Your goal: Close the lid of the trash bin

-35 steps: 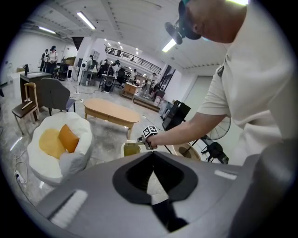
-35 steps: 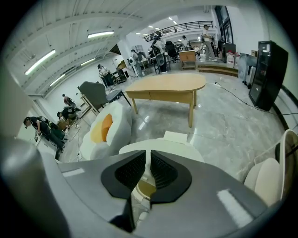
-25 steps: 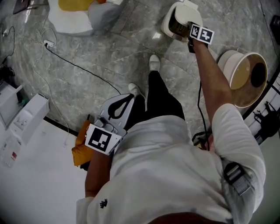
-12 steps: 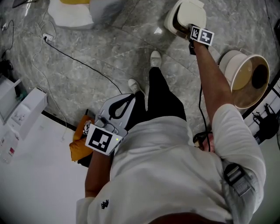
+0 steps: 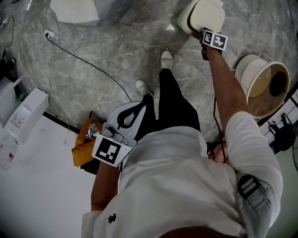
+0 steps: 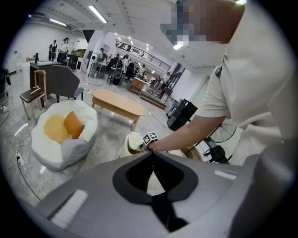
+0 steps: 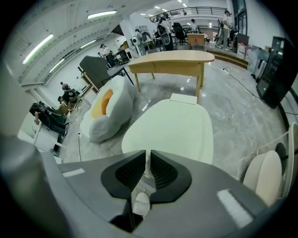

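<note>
**A:** Where is the bin (image 5: pixel 183 22)?

**B:** On the floor (image 5: pixel 116 46), past my shoe (image 5: pixel 166 59). Its lid (image 5: pixel 208 14) looks down, or nearly. My right hand-held gripper (image 5: pixel 207 37) is at the lid's near edge. Its jaws are almost together and hold nothing. My left hand-held gripper (image 5: pixel 138 104) hangs by my hip, jaws closed.

**A:** What could go wrong?

**B:** If I push off to one side, the tip may slip off the smooth lid. The bin might slide too.

**A:** Anything in the way?

**B:** No. A round tub (image 5: pixel 260 86) stands near the bin. A beanbag (image 7: pixel 109 109) and a table (image 7: pixel 172 60) are farther off.
</note>
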Tool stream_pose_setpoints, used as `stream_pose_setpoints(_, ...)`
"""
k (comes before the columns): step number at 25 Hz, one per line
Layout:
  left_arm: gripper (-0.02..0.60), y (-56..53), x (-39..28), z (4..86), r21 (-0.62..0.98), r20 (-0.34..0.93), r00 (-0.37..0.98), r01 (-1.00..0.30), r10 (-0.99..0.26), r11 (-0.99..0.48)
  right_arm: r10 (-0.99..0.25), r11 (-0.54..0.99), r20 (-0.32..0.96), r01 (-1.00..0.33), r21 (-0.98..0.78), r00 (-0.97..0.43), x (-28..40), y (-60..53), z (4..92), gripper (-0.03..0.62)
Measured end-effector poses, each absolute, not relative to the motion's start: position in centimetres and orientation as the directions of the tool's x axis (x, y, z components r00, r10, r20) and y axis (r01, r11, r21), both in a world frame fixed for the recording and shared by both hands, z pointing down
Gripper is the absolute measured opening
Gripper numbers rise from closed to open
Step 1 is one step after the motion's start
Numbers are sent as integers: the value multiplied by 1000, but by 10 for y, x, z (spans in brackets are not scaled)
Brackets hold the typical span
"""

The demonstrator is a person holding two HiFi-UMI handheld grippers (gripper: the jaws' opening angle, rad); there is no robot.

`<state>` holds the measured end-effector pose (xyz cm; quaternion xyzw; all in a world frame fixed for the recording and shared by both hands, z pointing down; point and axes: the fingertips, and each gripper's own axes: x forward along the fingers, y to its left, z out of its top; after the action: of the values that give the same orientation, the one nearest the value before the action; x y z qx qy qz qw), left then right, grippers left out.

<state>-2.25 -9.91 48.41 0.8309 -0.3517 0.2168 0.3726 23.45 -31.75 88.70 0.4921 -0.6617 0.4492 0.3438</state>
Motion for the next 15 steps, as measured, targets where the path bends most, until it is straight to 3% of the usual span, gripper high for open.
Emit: stream_pose_setpoints(15,55,-108,-11,509,482,652,649,-754,-392,-446,-271,138,913,-951,-275,-304,230,-305,934,26)
